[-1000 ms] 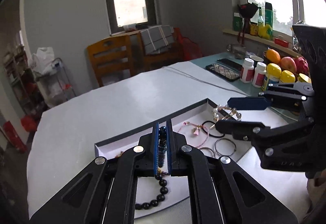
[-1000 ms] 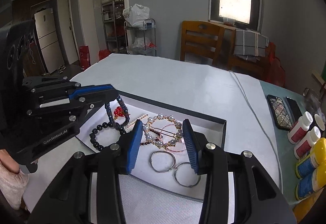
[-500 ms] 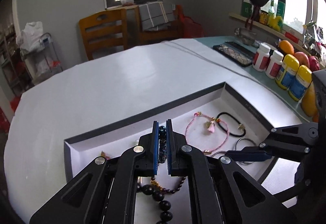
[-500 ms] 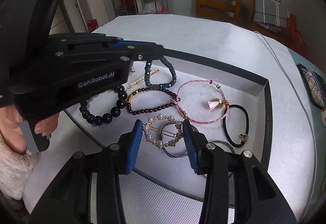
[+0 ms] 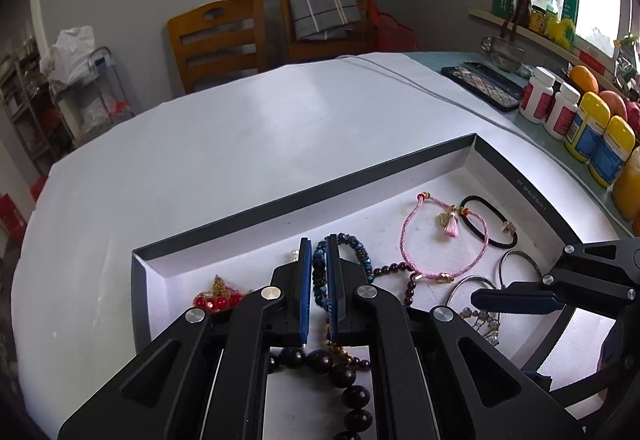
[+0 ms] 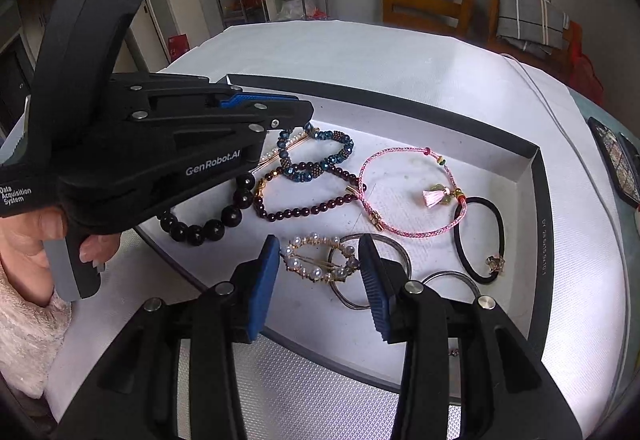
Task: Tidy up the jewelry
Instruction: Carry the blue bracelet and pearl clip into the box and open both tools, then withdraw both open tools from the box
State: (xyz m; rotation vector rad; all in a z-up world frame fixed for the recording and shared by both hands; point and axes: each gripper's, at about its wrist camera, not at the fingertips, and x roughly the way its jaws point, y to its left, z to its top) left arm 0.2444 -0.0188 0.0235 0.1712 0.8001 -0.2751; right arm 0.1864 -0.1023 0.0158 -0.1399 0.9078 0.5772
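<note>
Left gripper pinched the blue bead bracelet low inside the tray for placing; right gripper hung open over the pearl clip.

left hand-held gripper: "GenRobot.AI", "Data Acquisition System" | box rim: small illegible print

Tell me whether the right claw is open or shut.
Open: the right claw has its blue pads spread wide, either side of the pearl hair clip, not gripping.

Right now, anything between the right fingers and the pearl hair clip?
Nothing visible. The right gripper is open with the pearl hair clip lying between its fingers. A silver bangle lies under the clip's far end.
</note>
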